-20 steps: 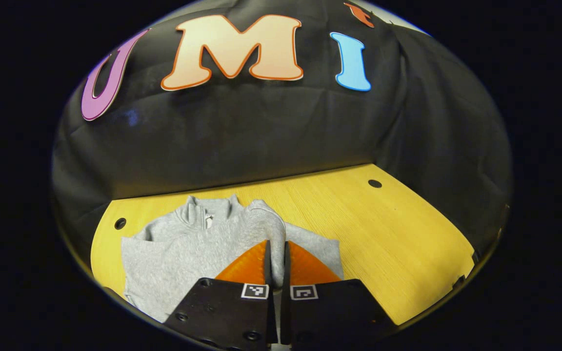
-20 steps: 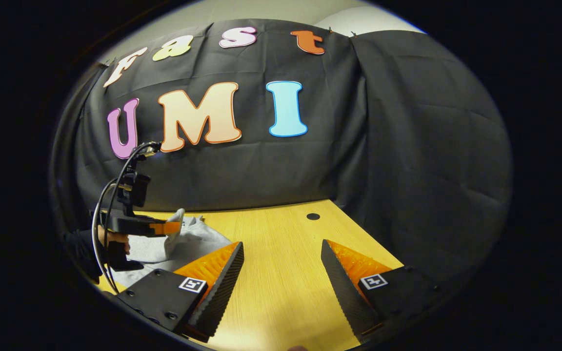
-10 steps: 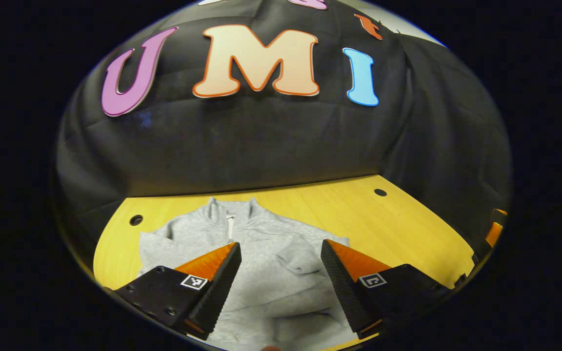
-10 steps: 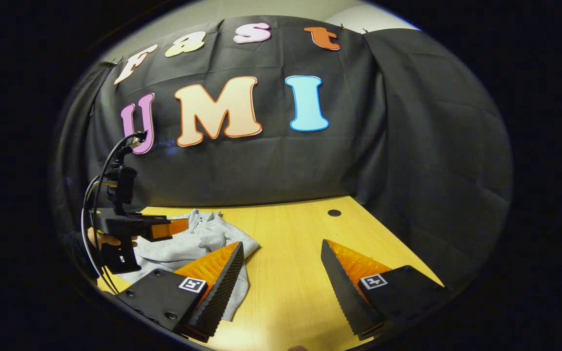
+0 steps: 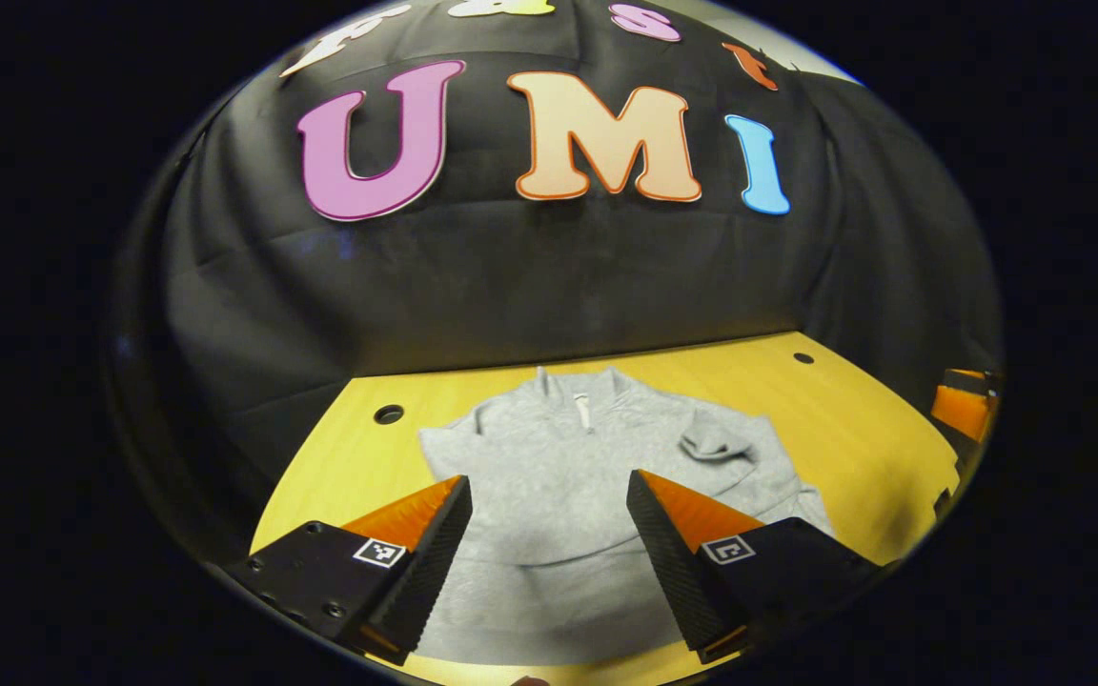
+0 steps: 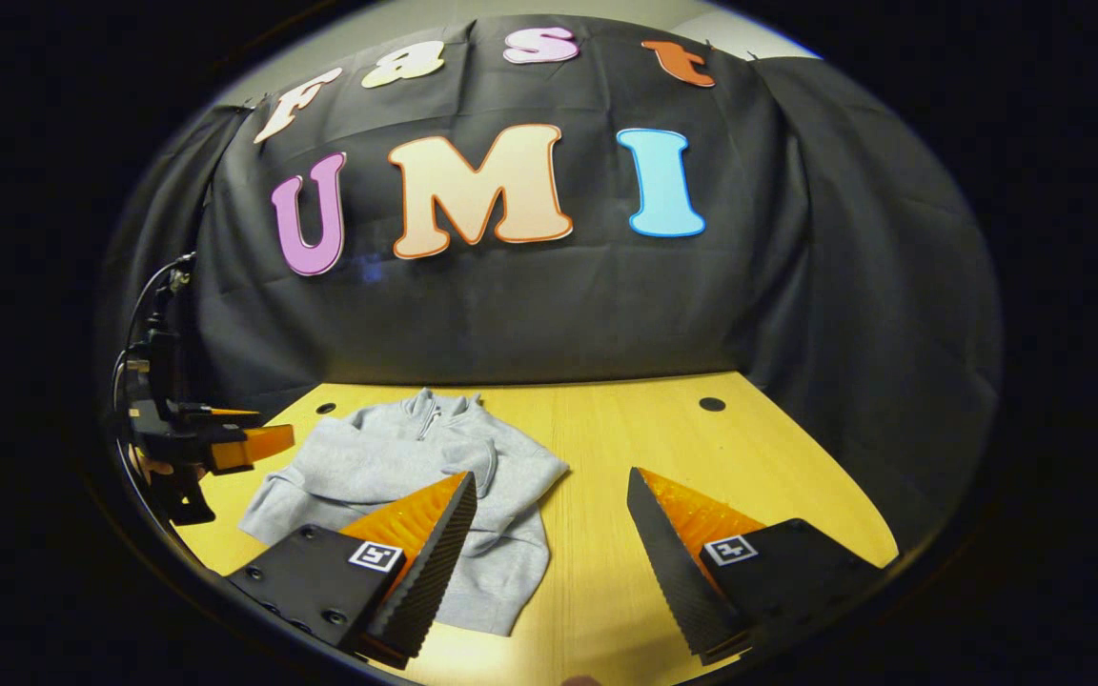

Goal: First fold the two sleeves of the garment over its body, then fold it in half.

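Grey garment [image 5: 559, 476] lies flat on yellow table [image 5: 854, 429], collar toward far wall. Both sleeves look folded over body, cuff [image 5: 716, 440] bunched on top. You hold left gripper [image 5: 549, 534] and right gripper [image 6: 549, 534] wide, empty. Left for you: fold in half

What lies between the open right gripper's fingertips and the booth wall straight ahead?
Bare wooden table in the right gripper view; the grey garment lies left of the right gripper.
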Motion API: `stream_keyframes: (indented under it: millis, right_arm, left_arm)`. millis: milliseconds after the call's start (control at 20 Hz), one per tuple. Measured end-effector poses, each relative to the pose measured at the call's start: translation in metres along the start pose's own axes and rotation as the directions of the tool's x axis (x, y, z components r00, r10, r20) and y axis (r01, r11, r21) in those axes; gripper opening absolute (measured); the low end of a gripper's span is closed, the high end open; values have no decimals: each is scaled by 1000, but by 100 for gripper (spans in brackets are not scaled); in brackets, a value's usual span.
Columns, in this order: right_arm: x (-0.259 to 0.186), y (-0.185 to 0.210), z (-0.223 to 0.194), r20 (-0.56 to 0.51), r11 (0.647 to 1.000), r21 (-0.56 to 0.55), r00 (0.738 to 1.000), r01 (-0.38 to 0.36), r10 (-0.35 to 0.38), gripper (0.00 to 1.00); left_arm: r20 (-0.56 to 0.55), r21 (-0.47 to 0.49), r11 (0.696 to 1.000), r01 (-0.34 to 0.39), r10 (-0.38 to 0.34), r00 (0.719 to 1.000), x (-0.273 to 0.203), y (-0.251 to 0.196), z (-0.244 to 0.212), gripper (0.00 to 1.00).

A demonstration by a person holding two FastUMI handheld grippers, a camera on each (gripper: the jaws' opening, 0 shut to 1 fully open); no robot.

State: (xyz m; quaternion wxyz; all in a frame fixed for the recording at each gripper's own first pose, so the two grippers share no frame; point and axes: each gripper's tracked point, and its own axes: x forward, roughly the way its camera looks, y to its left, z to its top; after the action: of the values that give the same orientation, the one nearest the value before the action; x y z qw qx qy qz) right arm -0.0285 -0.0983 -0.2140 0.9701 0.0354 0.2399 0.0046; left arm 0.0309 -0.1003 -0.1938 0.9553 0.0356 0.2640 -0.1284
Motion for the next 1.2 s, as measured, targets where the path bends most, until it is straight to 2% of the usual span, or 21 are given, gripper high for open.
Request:
stream_keyframes:
  millis: [250, 300, 400, 450, 500, 650, 700, 750, 850, 900, 950, 1000, 1050, 1200]
  right_arm:
    - [8, 19, -24, -56, 999, -28, 998, -17, 16, 99]
    - [9, 23, -30, -69, 999, -40, 997, -23, 20, 96]
    - [12, 30, -44, -106, 998, -58, 994, -35, 28, 99]
    - [14, 34, -53, -128, 997, -63, 991, -37, 29, 96]
    - [15, 36, -61, -149, 997, -64, 988, -39, 29, 99]
    - [14, 41, -94, -227, 998, -55, 974, -39, 26, 99]
    - [12, 40, -105, -251, 997, -60, 968, -38, 22, 96]
    - [11, 38, -116, -271, 997, -72, 962, -32, 11, 96]
    - [10, 38, -134, -311, 994, -99, 950, -34, 2, 99]
    - [10, 38, -141, -330, 993, -109, 944, -38, 0, 96]
    - [10, 39, -147, -347, 993, -114, 938, -42, -1, 99]
    - [11, 40, -153, -361, 992, -117, 932, -44, -1, 96]
    - [8, 41, -142, -375, 992, -117, 927, -47, -1, 96]
    - [10, 45, -161, -427, 994, -102, 904, -50, 1, 96]
  left_arm:
    - [-79, -59, 997, -49, 45, 996, -28, 39, -50, 96]
    - [-89, -74, 996, -56, 49, 995, -32, 45, -60, 96]
    - [-121, -97, 993, -70, 58, 991, -40, 55, -80, 96]
    - [-139, -101, 992, -80, 65, 988, -42, 59, -90, 96]
    - [-159, -99, 991, -89, 73, 985, -43, 63, -102, 96]
    - [-228, -88, 991, -101, 79, 970, -40, 68, -134, 96]
    - [-244, -89, 991, -102, 77, 967, -41, 69, -142, 93]
    - [-256, -93, 990, -103, 76, 964, -41, 70, -149, 96]
    - [-281, -109, 989, -103, 68, 957, -37, 69, -161, 96]
    - [-289, -114, 988, -104, 68, 955, -35, 69, -166, 96]
    - [-295, -115, 988, -106, 68, 953, -32, 70, -170, 96]
    - [-304, -119, 987, -107, 67, 950, -31, 71, -173, 96]
    - [-311, -124, 987, -106, 63, 948, -29, 70, -176, 96]
    - [-307, -150, 984, -95, 44, 951, -24, 67, -180, 96]
